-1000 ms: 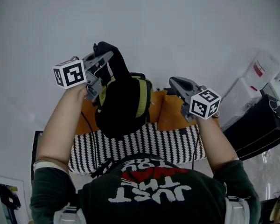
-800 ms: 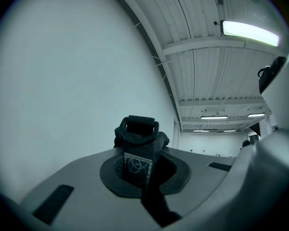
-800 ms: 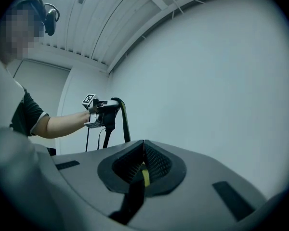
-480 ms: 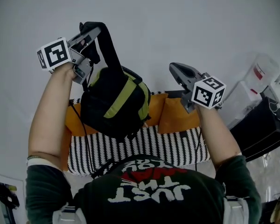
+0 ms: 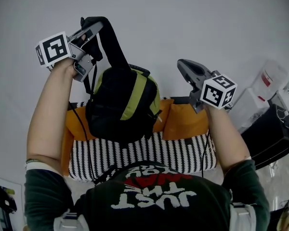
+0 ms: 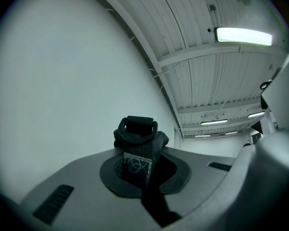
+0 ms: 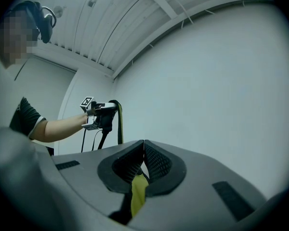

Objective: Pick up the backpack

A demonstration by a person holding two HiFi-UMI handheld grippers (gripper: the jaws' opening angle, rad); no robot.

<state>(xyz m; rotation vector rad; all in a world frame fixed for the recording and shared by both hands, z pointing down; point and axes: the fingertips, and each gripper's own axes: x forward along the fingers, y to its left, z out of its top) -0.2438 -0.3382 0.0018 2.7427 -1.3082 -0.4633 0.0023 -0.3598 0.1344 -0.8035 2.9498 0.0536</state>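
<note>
Backpack: black with yellow-green panels [image 5: 120, 105], hanging by its strap [image 5: 108, 37] from the left gripper, between the person's two raised arms.
Backpack position: in the head view it lies over the orange cushions [image 5: 185, 121] and the upper edge of the black-and-white striped cover [image 5: 149, 153]. From this angle I cannot tell whether its base touches them.
Strap: black webbing, running taut from the bag's top up to the jaws. In the left gripper view a folded loop with a plastic ring stands up between the pads.
Left gripper: [image 5: 92, 30] jaws closed on the strap, webbing pinched between the pads. Its marker cube [image 5: 53, 49] sits at the hand end, and it is held higher than the right.
Right gripper: [image 5: 183, 66] jaws closed, pads meeting at the tips. It is beside the bag's upper right and apart from its body in the head view.
Right gripper, detail: its own view shows a yellow-green strip low in the gap behind the tips. I cannot tell whether this is pinched or only seen through the gap.
Right marker cube: [image 5: 218, 91] over the person's right hand.
Backdrop: plain white wall [image 5: 192, 23] beyond both grippers.
Far right: white boxes and dark gear [image 5: 269, 124] beside the cushions.
</note>
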